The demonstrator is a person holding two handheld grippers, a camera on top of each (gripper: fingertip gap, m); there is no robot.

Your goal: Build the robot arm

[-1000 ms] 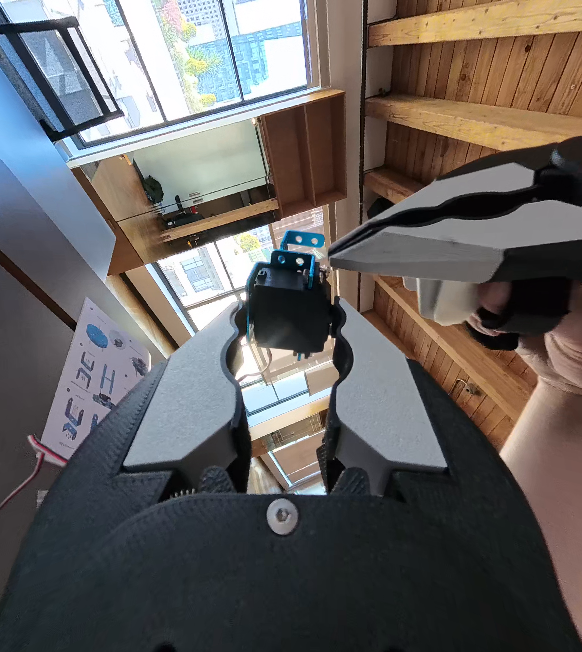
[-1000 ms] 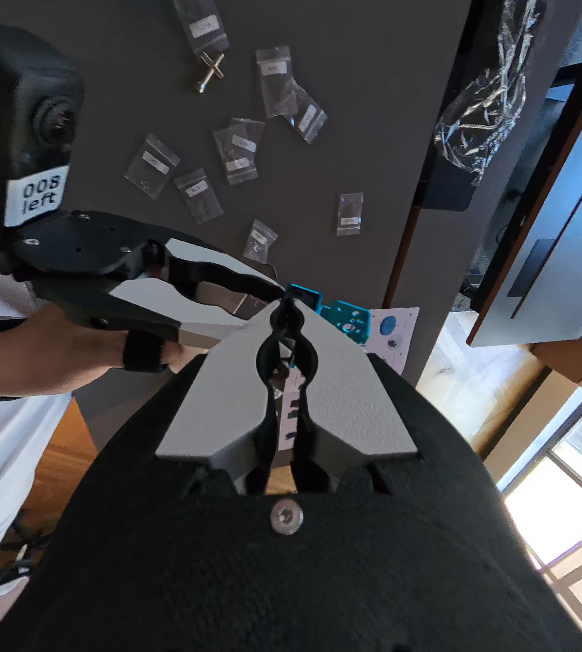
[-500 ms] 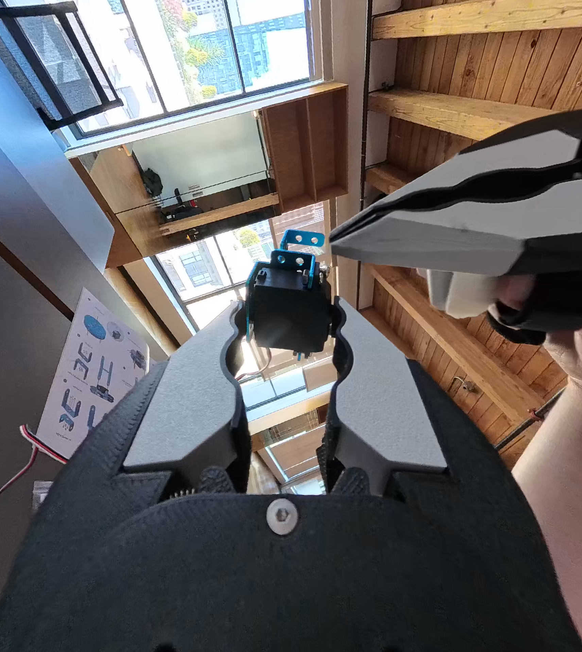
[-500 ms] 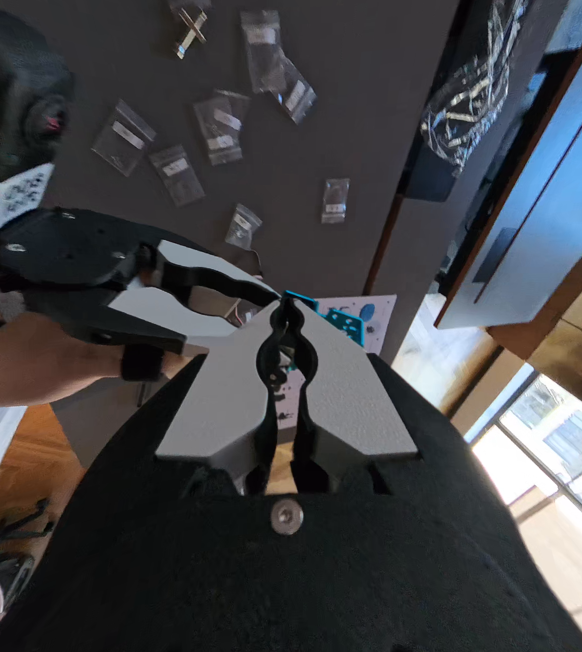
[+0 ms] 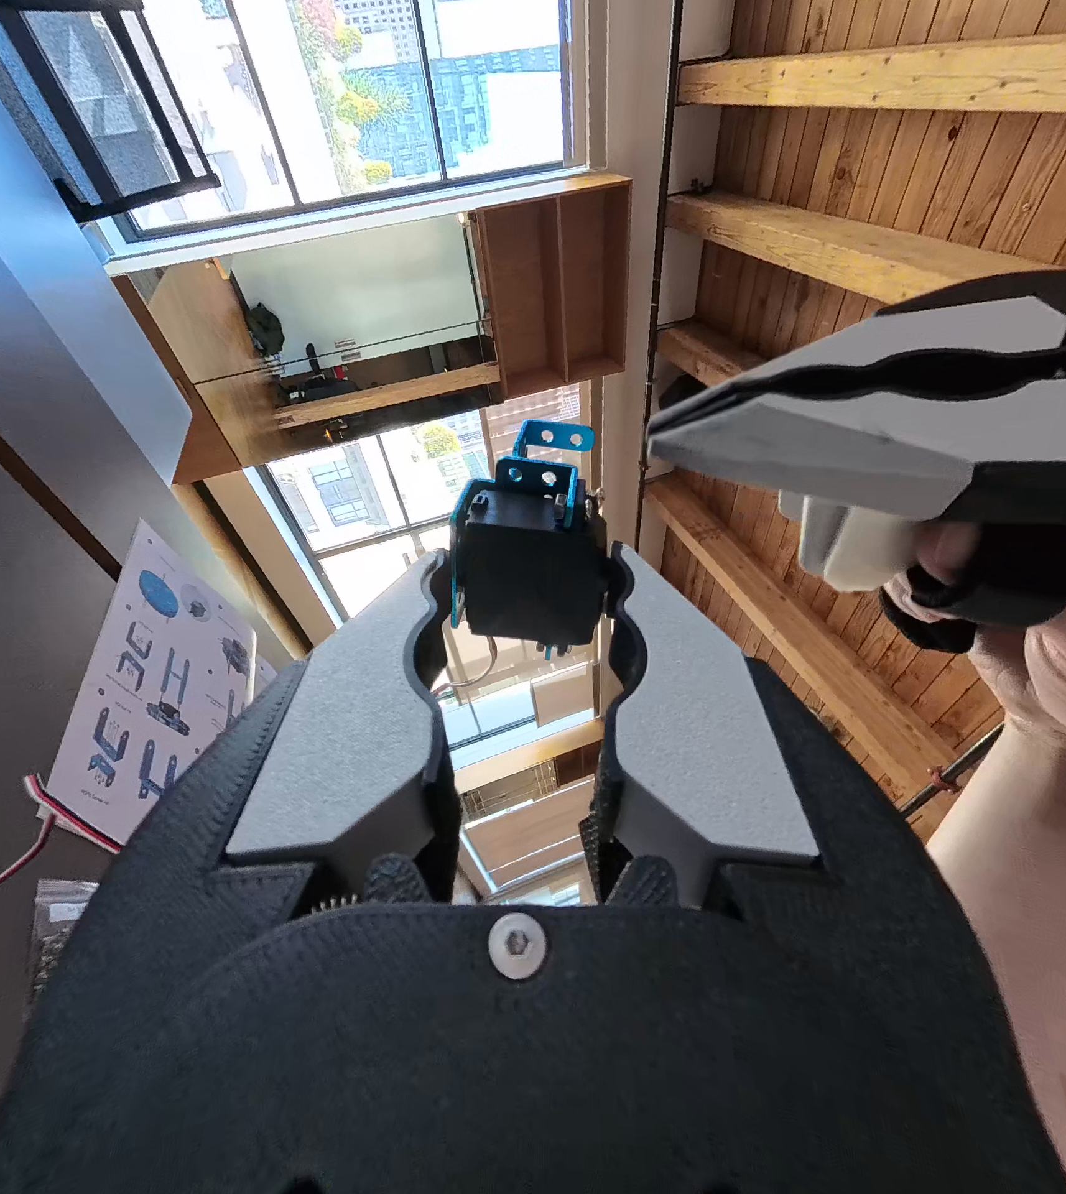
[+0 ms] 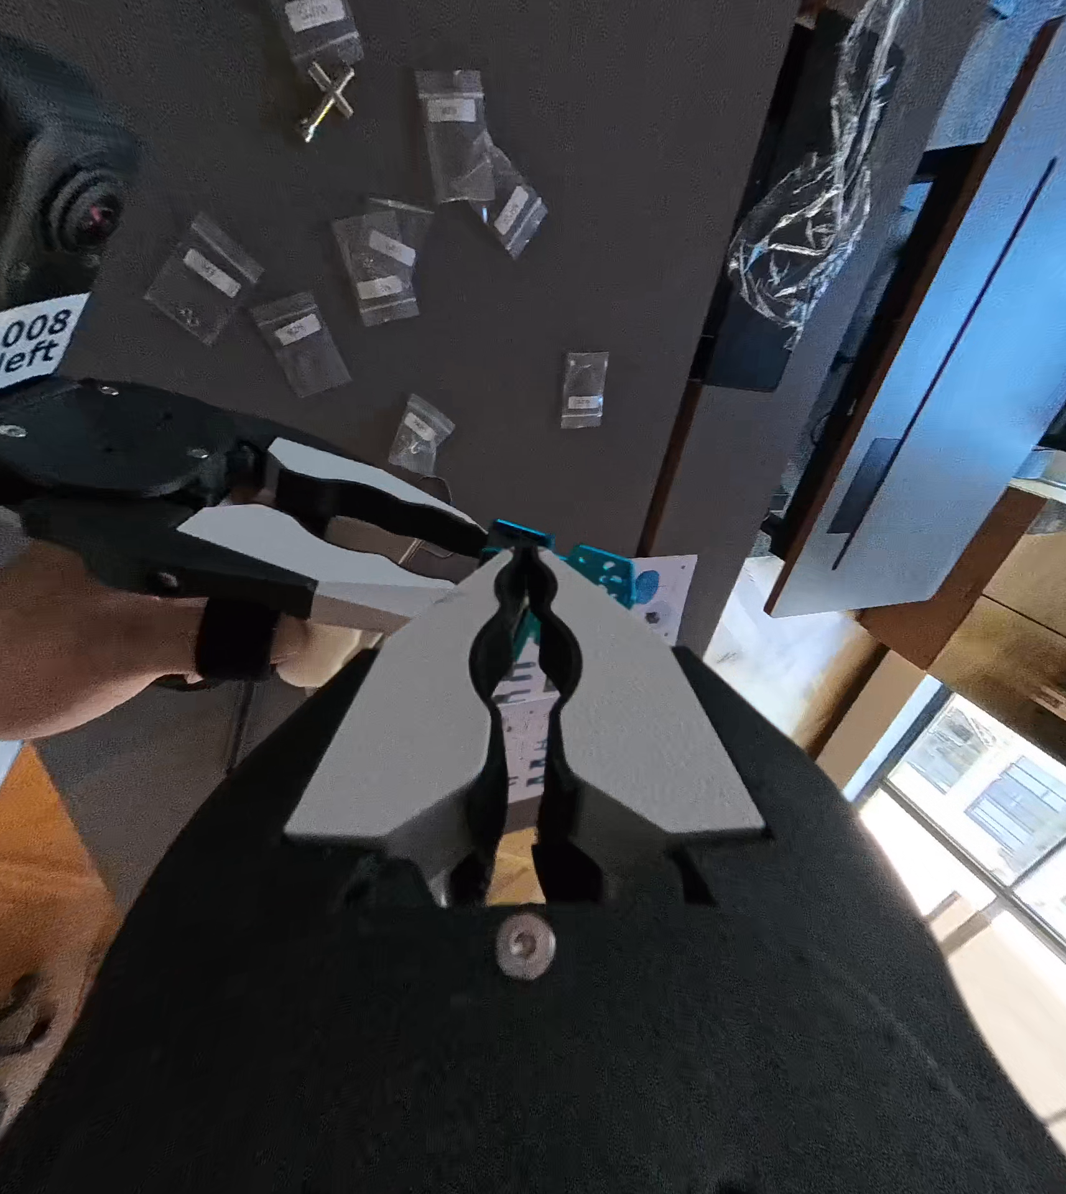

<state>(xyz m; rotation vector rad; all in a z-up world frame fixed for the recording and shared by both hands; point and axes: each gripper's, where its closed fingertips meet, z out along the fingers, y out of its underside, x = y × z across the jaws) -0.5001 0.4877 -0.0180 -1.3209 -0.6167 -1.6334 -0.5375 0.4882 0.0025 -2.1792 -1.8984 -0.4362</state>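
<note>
Left wrist view: left gripper (image 5: 527, 581) clamps a black servo block (image 5: 527, 578) with blue metal bracket (image 5: 540, 475) between its fingertips, held up in the air toward the windows. Right gripper (image 6: 522, 554) has jaws pressed together, tips just beside the bracket; any small part pinched can't be made out. Small plastic bags (image 6: 375, 268) lie scattered on the dark table (image 6: 614, 194).

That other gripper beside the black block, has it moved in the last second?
Yes. In the left wrist view the right gripper tip touched the black block a second ago; now it sits apart, up and to the right of it.
</note>
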